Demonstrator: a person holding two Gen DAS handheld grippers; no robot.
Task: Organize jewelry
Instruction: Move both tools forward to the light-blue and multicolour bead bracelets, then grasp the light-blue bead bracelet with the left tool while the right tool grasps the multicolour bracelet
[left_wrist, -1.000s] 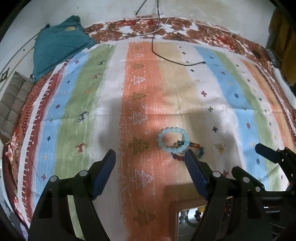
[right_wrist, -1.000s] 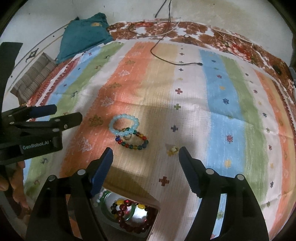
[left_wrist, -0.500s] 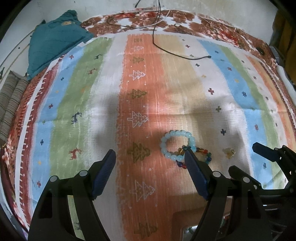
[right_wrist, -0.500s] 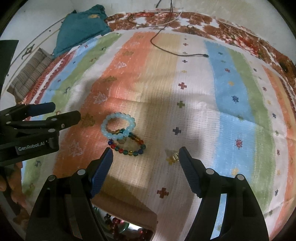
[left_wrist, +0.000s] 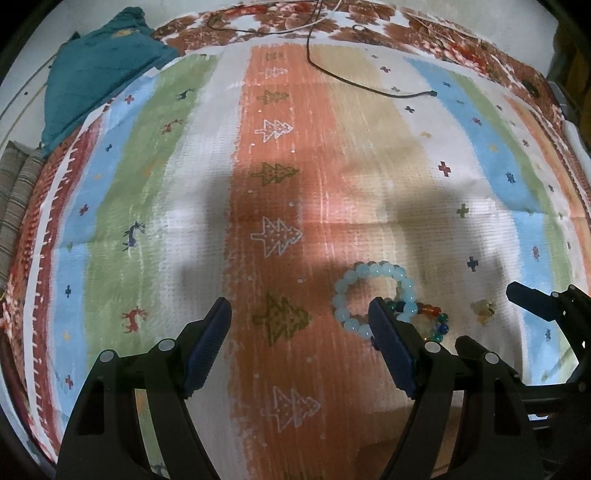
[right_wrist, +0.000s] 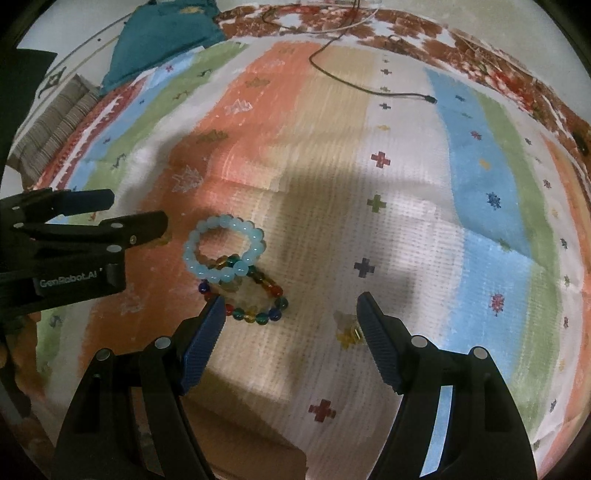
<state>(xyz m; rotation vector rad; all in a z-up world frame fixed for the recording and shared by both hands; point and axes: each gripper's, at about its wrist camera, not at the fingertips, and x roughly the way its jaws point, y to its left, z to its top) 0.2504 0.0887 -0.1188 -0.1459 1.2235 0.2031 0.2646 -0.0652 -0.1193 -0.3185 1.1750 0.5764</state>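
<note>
A pale blue bead bracelet lies on the striped cloth, overlapping a multicoloured bead bracelet. A small yellow ring or earring lies to their right. My left gripper is open and empty; its right finger hides part of the blue bracelet. My right gripper is open and empty, its left finger at the coloured bracelet's edge and its right finger beside the yellow piece. The right gripper shows in the left wrist view.
A striped patterned cloth covers the bed. A black cable lies at the far side. A teal cushion and a striped pillow sit at the far left. A brown box edge shows below the right gripper.
Both grippers have moved forward toward the bracelets. The open jewelry box with beads has slid out of view beneath them. Both stay open.
</note>
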